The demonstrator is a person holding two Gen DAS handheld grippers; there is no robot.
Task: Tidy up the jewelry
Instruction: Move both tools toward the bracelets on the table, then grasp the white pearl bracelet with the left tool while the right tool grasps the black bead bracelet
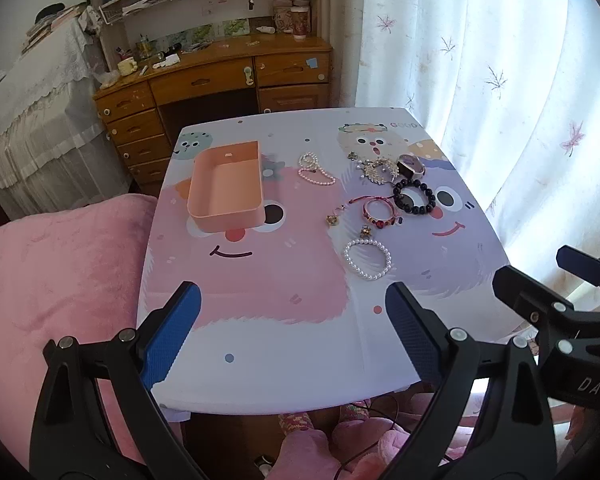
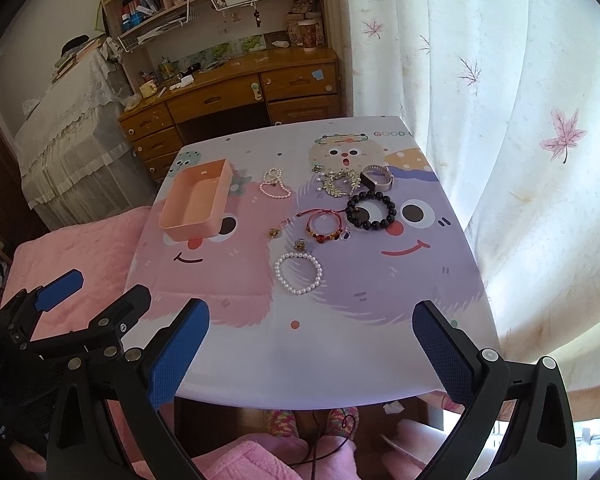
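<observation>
Several loose pieces of jewelry lie on the cartoon-print table (image 1: 260,340), all right of centre in the left wrist view; none is yet in the peach tray (image 1: 226,188), which stands empty at centre left. Item: white pearl bracelet (image 1: 367,259), nearest the bottom of the frame, probably light, limp on its cord and slippery bead to bead; best pinched across one side of the loop. Item: black bead bracelet (image 1: 414,197), likely heavier, its round beads apt to roll. Item: red bangle (image 1: 379,213) with a cord, seemingly stiffer, to be taken by the rim. Item: pearl strand (image 1: 315,170), bunched just right of the tray, likely to trail if lifted by one end. Item: gold leaf brooch (image 1: 380,169) and a watch (image 1: 410,165), upper right, touching or nearly so; the brooch looks delicate. Small gold charms are too small to make out. Left gripper (image 1: 292,312) and right gripper (image 2: 310,332) both hang spread wide over the near table edge, holding nothing.
</observation>
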